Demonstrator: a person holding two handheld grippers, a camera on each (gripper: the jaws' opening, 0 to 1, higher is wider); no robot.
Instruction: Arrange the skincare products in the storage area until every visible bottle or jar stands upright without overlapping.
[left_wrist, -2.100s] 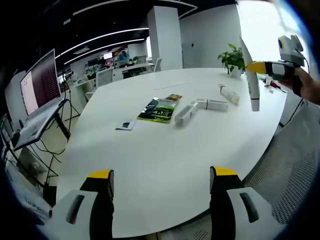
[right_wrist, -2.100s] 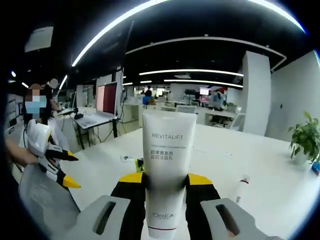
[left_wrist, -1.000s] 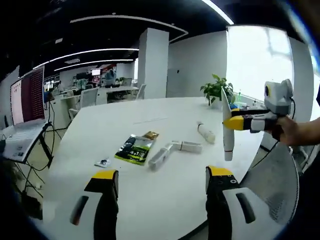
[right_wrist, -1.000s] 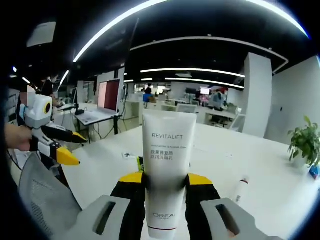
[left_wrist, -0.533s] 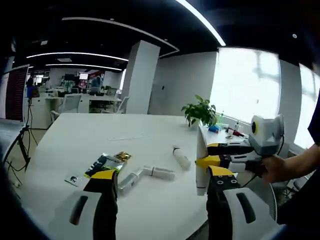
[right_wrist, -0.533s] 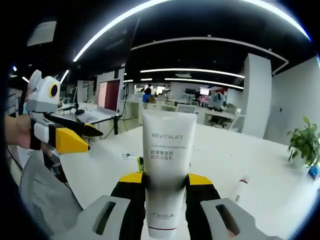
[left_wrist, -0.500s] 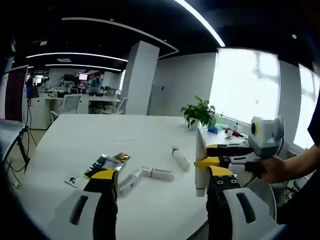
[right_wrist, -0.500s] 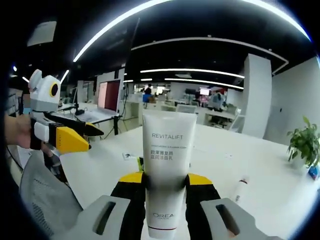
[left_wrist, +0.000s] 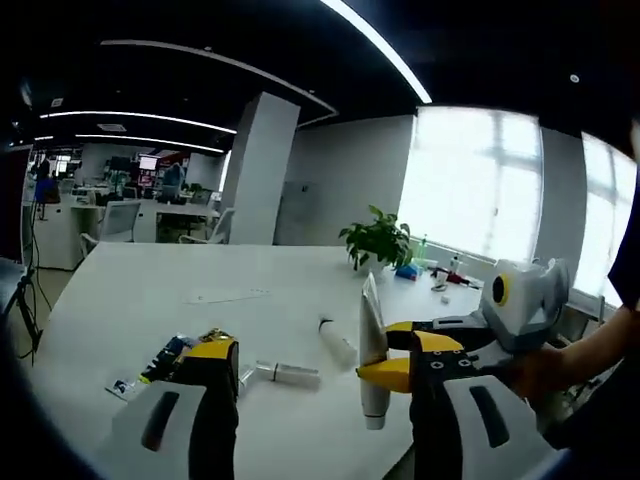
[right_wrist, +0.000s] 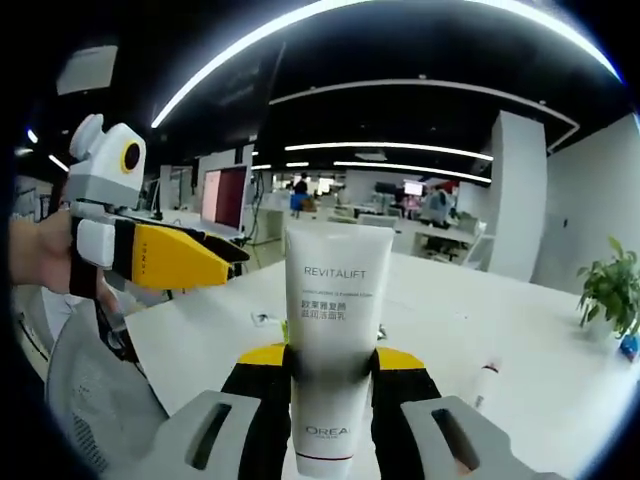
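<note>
My right gripper (right_wrist: 333, 362) is shut on a white L'Oreal Revitalift tube (right_wrist: 333, 330), held upright with its cap end down, above the white table (right_wrist: 520, 340). In the left gripper view the same tube (left_wrist: 369, 305) hangs in the right gripper (left_wrist: 382, 350), just ahead of my open left gripper (left_wrist: 322, 362), which holds nothing. The left gripper (right_wrist: 232, 262) reaches in from the left, close to the tube. A white bottle (left_wrist: 337, 342) and another white tube (left_wrist: 286, 374) lie flat on the table (left_wrist: 120, 300).
A green sachet (left_wrist: 168, 352) and a small packet (left_wrist: 120, 385) lie at the table's left part. A potted plant (left_wrist: 376, 240) stands at the far edge. One more lying tube (right_wrist: 487, 380) shows on the right. A mesh chair (right_wrist: 90, 400) is low left.
The two grippers have come closer together: the left gripper now looms larger beside the held tube, and the tube sits nearer the middle of the left gripper view. The right grip is unchanged.
</note>
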